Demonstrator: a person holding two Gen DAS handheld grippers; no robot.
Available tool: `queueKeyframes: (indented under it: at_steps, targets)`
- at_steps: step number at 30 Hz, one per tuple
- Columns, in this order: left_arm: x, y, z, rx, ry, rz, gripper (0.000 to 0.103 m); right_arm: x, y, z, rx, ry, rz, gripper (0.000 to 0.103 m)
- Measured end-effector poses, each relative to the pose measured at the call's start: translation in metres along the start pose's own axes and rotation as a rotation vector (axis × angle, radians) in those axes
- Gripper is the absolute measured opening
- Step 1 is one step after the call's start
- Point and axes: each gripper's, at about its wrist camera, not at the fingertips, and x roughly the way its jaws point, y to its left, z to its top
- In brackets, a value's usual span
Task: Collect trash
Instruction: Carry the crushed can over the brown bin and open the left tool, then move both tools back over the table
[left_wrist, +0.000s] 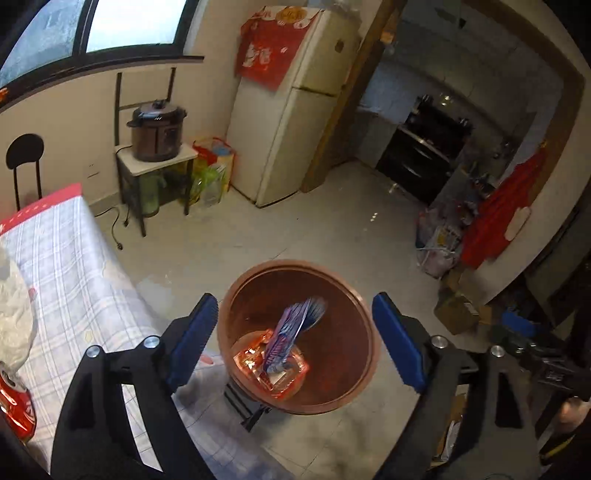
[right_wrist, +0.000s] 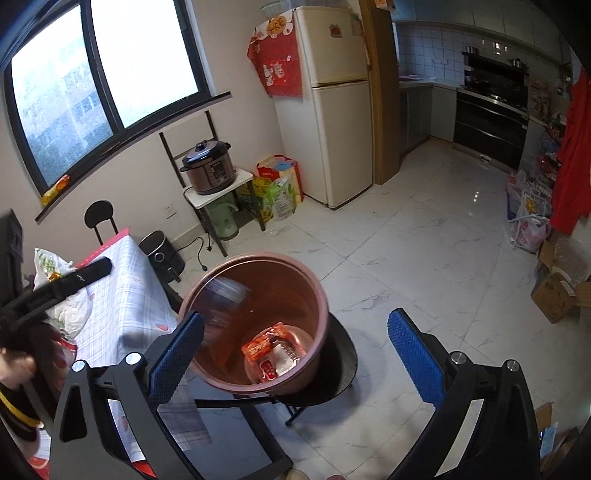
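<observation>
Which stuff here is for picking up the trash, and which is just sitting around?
For the job:
- brown bin
- blue wrapper dropping in
- red packet at the bottom
- left tongs, open
- red can on the table

Just lying about:
- fridge
- pressure cooker
- cardboard box

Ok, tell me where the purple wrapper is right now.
In the left wrist view, the purple wrapper is inside the brown bin, over the orange packaging at the bottom, between the open left gripper fingers.
</observation>
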Motion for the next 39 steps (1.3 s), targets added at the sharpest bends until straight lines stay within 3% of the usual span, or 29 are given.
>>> queueKeyframes:
  at_steps: [1,7,12,18,21,31,39]
  targets:
    - [-0.004,0.001,-0.001,-0.003,-0.009,0.006,0.097,0.000,-0.002,0.001,0.004,-0.003,-0.001,0.098]
    - [-0.044,0.024,-0.019,-0.062,-0.032,0.108,0.097,0.008,-0.002,0.006,0.021,-0.012,0.001,0.098]
    - [-0.095,0.060,-0.041,-0.106,-0.061,0.262,0.097,0.018,0.020,0.007,0.000,-0.008,0.034,0.098]
    - [-0.173,0.125,-0.083,-0.265,-0.090,0.469,0.097,0.037,0.062,0.001,-0.047,0.024,0.079,0.098]
    - [-0.220,0.155,-0.118,-0.350,-0.097,0.563,0.097,0.046,0.094,-0.008,-0.093,0.061,0.128,0.098]
    - [-0.352,0.251,-0.220,-0.538,-0.141,0.740,0.097,0.041,0.247,-0.045,-0.261,0.115,0.278,0.098]
    - [-0.408,0.312,-0.267,-0.594,-0.168,0.744,0.097,0.020,0.364,-0.086,-0.415,0.164,0.318,0.098]
